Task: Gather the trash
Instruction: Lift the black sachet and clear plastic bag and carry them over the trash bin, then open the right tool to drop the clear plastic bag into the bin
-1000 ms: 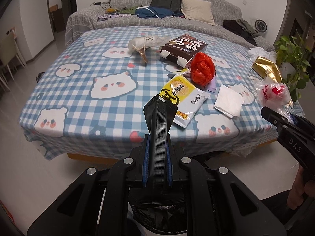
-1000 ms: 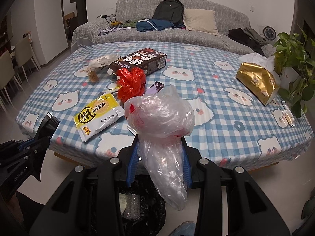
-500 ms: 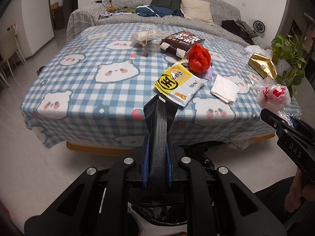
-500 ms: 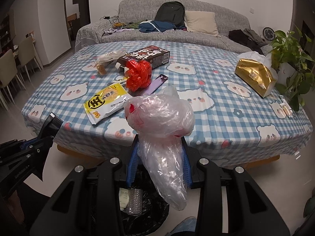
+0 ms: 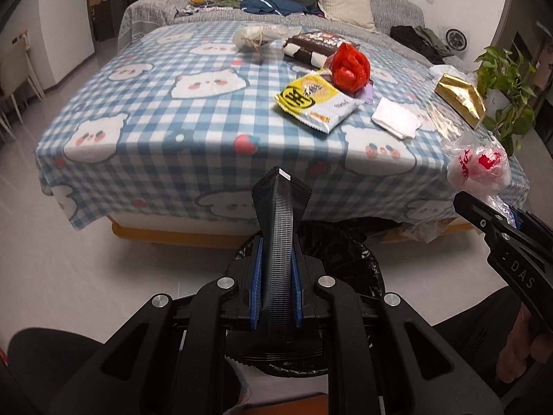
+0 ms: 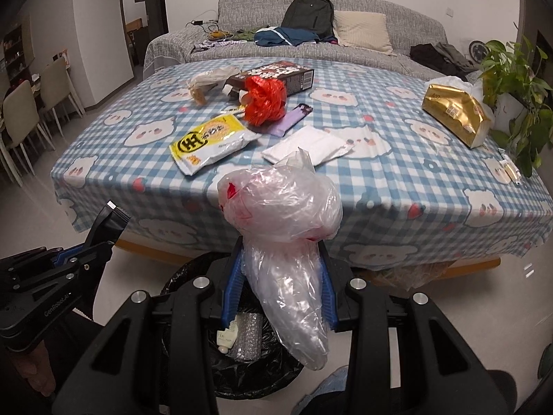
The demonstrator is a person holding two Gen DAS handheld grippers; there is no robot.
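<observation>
My right gripper (image 6: 281,238) is shut on a clear plastic bag (image 6: 283,214) with red print and holds it above a black-lined trash bin (image 6: 242,363) on the floor. The bag also shows in the left wrist view (image 5: 478,169). My left gripper (image 5: 280,186) is shut and empty, over the same bin (image 5: 349,259). On the checked tablecloth (image 6: 397,173) lie a yellow snack packet (image 6: 211,141), a red plastic bag (image 6: 264,100), a white tissue (image 6: 304,145), a purple wrapper (image 6: 292,119), a dark box (image 6: 276,77) and a pale crumpled bag (image 6: 207,79).
A gold tissue pack (image 6: 456,112) and a potted plant (image 6: 515,76) stand at the table's right. A grey sofa (image 6: 311,31) with a backpack and clothes is behind. Chairs (image 6: 24,117) stand at the left. The bin holds a small tube and bubble wrap (image 6: 242,339).
Both grippers have pulled back from the table and risen, so more of the table edge, floor and bin shows. The right gripper still holds the clear bag.
</observation>
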